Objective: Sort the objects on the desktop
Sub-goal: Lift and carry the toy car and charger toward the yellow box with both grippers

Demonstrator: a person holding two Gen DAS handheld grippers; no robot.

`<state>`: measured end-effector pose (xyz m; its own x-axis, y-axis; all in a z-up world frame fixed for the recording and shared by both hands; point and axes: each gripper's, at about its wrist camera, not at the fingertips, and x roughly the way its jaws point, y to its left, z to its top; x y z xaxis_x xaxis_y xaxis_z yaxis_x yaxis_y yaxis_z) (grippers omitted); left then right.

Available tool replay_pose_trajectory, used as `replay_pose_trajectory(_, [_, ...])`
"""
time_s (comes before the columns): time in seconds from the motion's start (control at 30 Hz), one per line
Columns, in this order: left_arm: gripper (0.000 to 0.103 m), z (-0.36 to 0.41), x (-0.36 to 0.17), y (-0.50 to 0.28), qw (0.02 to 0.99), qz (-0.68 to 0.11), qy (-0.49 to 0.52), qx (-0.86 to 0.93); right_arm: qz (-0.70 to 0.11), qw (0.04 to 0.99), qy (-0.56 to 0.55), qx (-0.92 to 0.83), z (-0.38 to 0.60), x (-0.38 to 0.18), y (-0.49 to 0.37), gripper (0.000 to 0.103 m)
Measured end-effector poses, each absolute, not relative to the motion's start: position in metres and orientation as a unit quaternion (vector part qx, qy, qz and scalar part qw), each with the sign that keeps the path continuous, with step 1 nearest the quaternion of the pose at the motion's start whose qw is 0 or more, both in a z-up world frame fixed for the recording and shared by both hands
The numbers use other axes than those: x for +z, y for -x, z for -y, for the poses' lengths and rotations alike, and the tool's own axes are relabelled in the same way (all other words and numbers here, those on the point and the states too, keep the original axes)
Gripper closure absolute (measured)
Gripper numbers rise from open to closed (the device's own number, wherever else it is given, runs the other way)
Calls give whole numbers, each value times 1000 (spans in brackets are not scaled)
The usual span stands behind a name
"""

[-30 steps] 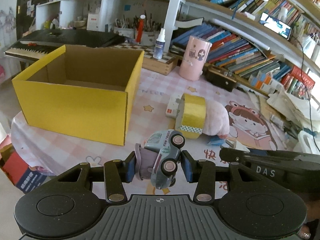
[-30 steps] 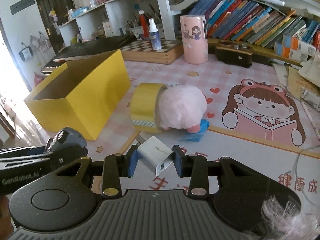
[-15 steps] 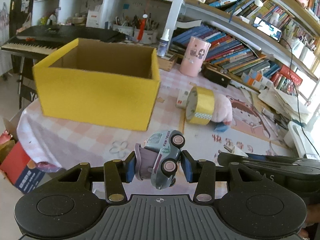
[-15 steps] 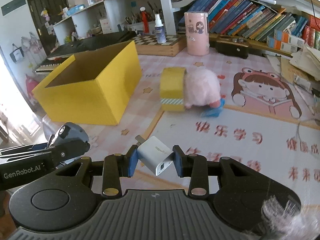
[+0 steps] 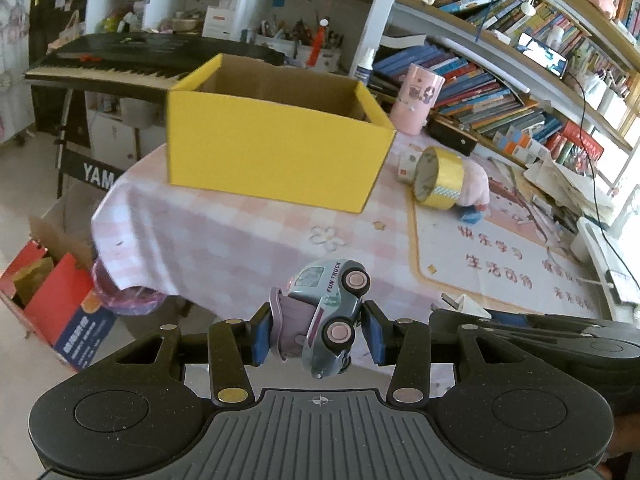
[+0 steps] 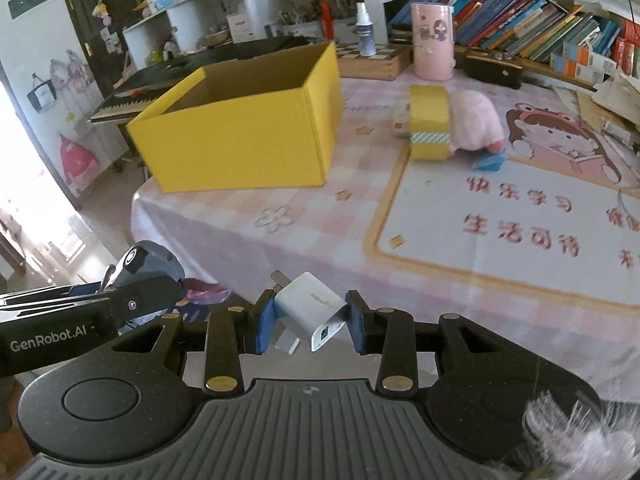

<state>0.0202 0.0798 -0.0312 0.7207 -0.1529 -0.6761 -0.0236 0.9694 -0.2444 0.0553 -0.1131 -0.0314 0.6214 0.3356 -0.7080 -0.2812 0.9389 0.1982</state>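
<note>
Daylight floods the room — in the right wrist view the left edge burns out to white glare. The box (image 6: 240, 148) and the tablecloth (image 6: 304, 236) near the tabletop's front edge are smeared with motion blur, while the near gripper hardware stays crisp. Fisheye distortion bows the bookshelves (image 5: 500, 92) and darkens the corners. Shadows are soft — colours slightly washed.

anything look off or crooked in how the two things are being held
Yes. The toy truck sits tipped on its side in the left gripper, wheels facing up. The white charger is skewed diagonally in the right gripper.
</note>
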Motion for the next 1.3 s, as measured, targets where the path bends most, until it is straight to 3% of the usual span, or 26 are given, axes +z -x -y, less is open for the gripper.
replay_pose_trajectory(0.47, [59, -127, -34, 18, 920, -364, 143, -16, -404, 893, -8, 197, 59, -34, -13, 68])
replay_pose_trajectory(1.3, [59, -144, -29, 8, 925, -350, 148, -20, -395, 897, 2, 199, 36, -24, -19, 68])
